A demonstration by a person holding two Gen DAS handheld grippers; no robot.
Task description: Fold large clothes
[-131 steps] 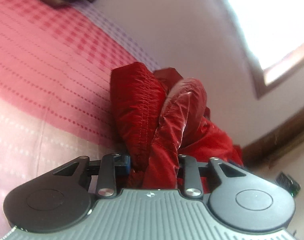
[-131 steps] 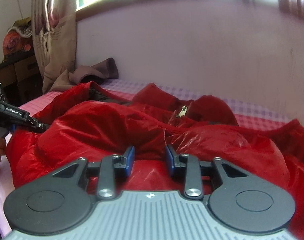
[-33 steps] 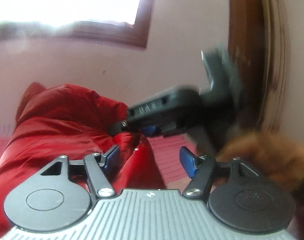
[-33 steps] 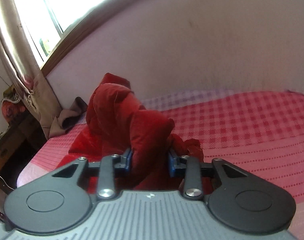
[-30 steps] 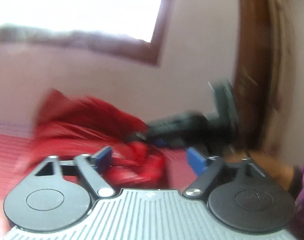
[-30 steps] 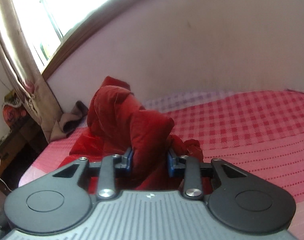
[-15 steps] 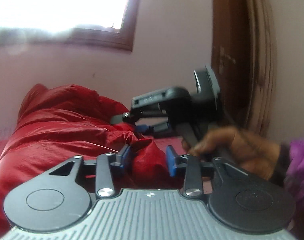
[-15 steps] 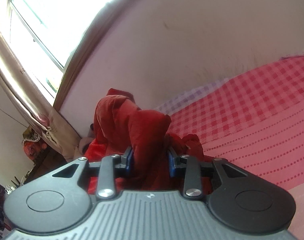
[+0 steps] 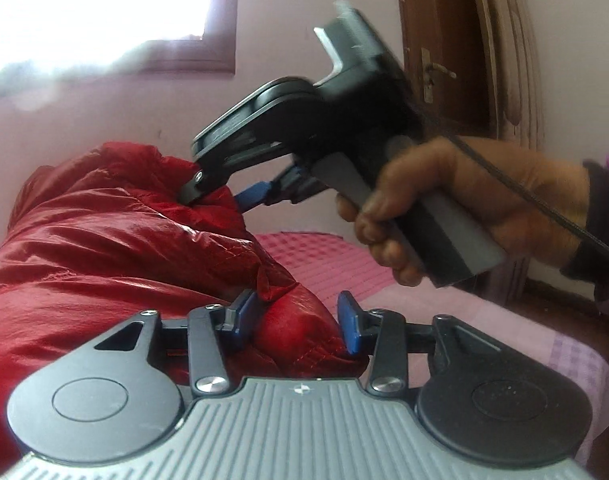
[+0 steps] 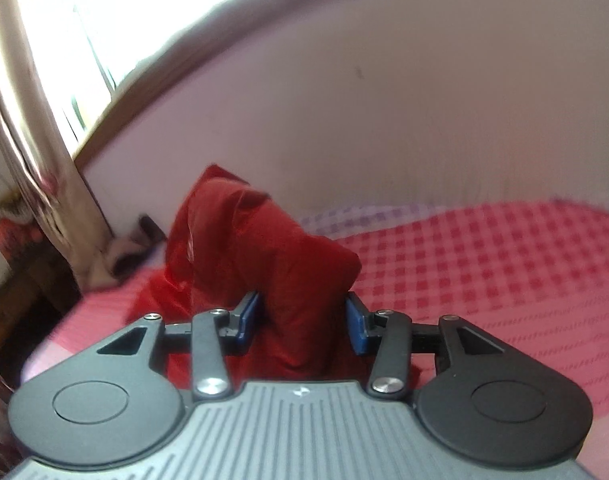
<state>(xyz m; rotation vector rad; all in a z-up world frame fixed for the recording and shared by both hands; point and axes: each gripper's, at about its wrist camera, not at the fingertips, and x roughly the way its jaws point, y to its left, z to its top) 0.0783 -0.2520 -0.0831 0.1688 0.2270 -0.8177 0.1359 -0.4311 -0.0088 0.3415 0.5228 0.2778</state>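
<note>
A shiny red puffer jacket (image 9: 116, 248) is bunched up and lifted over the bed. My left gripper (image 9: 298, 322) is shut on a fold of its edge, with red fabric between the blue pads. In the left wrist view, the right gripper (image 9: 220, 198) bites another part of the jacket higher up, held by a hand (image 9: 456, 204). In the right wrist view, my right gripper (image 10: 302, 318) is shut on a thick fold of the jacket (image 10: 256, 248), which hangs down in front of it.
The bed has a pink and red checked cover (image 10: 484, 264). A pale wall runs behind it. A window and curtain (image 10: 28, 128) stand at the left, with dark clothes (image 10: 124, 252) by the curtain. A brown wooden door (image 9: 464, 40) stands at the right.
My left gripper opened, moved to the jacket's edge and shut on it again. The right gripper, still holding the jacket, has risen and come nearer to the left one.
</note>
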